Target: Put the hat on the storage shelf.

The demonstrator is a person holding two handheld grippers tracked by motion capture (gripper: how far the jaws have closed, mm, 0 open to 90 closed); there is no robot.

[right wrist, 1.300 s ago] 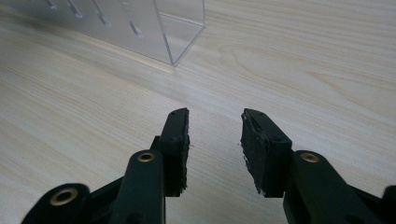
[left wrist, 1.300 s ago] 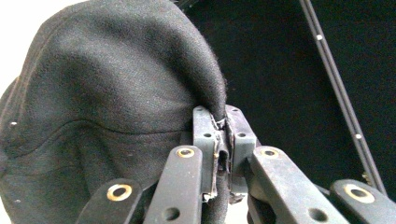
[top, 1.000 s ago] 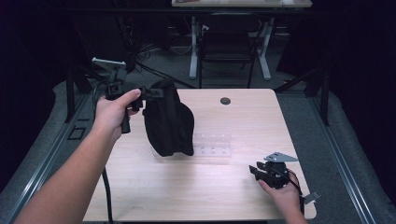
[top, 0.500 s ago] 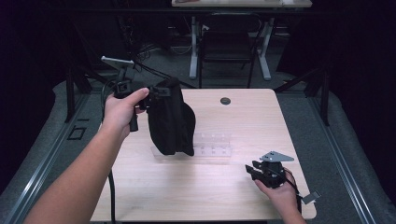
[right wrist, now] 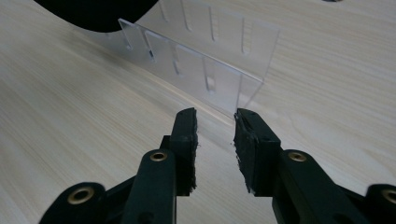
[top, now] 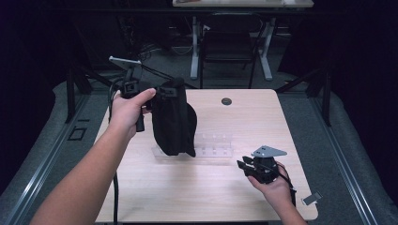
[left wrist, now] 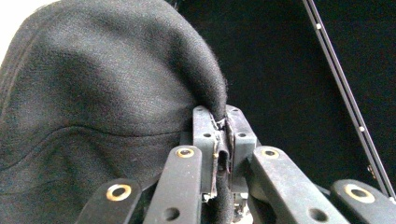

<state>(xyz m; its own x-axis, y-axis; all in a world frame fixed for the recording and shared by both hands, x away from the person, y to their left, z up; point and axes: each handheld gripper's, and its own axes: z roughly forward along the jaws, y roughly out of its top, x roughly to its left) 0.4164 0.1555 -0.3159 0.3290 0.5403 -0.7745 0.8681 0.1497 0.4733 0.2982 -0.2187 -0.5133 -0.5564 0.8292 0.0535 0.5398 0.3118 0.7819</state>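
Above the left-centre of the tabletop (top: 141,197), one black cloth item (top: 172,121), cap-like in shape, hangs free in the air. Its lower edge sits in front of the left end of a clear acrylic rack (top: 213,145); whether the two touch cannot be told.

Left hand-held gripper (top: 162,91): jaws together, clamped on a fold at the top edge of the cloth. In the left gripper view the fabric (left wrist: 107,88) is pinched tight between the two pads (left wrist: 205,135), with the rest bulging up and to the left.

Clear acrylic rack: count one, standing on the tabletop at centre. Two parallel slotted walls are seen in the right gripper view (right wrist: 205,70).

Right hand-held gripper (top: 245,166): near right of the tabletop, just beside the right end of the rack, pointing left. Its jaws have just been closing; they stand apart, with nothing between the pads (right wrist: 186,140) but bare wood.

Count, other items: one small dark round disc (top: 226,101) at the far centre of the tabletop; one small grey tag (top: 311,198) at the near right corner. Two hands, two grippers, each with one cable.
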